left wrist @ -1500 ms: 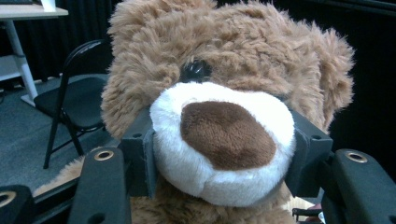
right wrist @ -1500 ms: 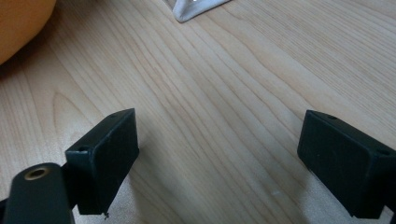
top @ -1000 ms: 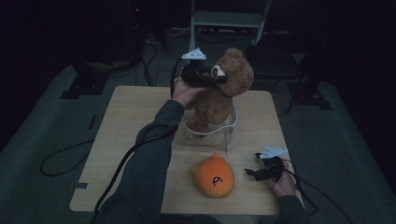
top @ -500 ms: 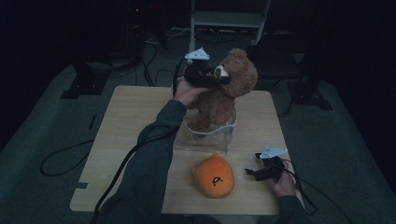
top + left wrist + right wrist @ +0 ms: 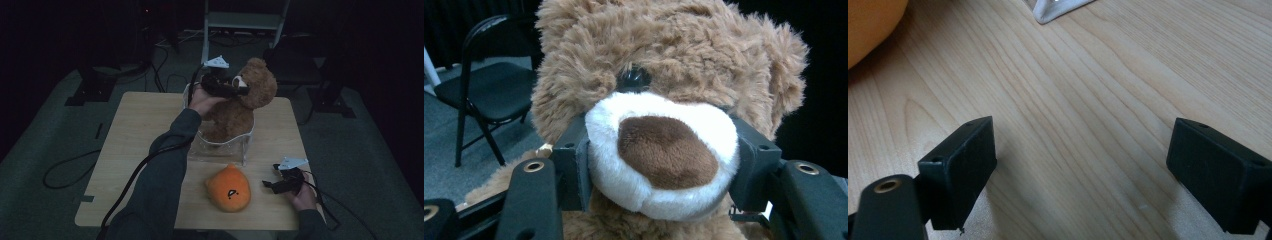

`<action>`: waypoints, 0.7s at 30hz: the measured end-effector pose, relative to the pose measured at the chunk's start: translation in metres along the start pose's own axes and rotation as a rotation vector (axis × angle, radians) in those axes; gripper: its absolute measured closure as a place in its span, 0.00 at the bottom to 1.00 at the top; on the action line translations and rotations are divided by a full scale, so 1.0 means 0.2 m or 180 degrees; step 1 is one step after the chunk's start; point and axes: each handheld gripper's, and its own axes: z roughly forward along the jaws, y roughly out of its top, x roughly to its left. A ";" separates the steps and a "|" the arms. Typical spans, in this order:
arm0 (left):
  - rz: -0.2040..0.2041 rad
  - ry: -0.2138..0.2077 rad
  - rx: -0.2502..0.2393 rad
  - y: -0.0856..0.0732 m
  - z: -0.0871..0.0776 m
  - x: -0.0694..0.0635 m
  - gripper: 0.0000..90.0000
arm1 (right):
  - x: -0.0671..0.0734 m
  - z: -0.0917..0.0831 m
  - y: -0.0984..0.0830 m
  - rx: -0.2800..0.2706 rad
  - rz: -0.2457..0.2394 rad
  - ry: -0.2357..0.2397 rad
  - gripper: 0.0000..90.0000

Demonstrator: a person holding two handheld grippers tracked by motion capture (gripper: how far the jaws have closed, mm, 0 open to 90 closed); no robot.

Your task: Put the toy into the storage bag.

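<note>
**Teddy bear gripped by the muzzle over a clear bin**

A person sits at a pale wooden table (image 5: 140, 130) in a dim room, holding a two-jaw gripper in each hand. The left gripper (image 5: 239, 89) reaches toward the far side of the table and has its jaws clamped on the white muzzle of a brown teddy bear (image 5: 247, 102) — in the left gripper view the black pads press into both sides of the snout (image 5: 664, 155). The bear stands upright with its lower body inside a clear plastic bin (image 5: 222, 145); whether its feet touch the bottom is hard to tell in this light.

The right gripper (image 5: 272, 185) rests on the near right part of the table, jaws wide apart with nothing between them. An orange plush toy (image 5: 228, 188) lies just beside it, in front of the bin.

The step in hand appears to be moving the bear in or out of the bin. Next, the left hand must carry the bear clear of — or settle it within — the bin walls without losing the soft muzzle.
</note>
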 end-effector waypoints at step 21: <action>-0.0002 -0.0052 0.0158 -0.03 0.04 0.00 0.43 | 0.00 0.00 0.00 -0.0001 0.0000 -0.0004 0.13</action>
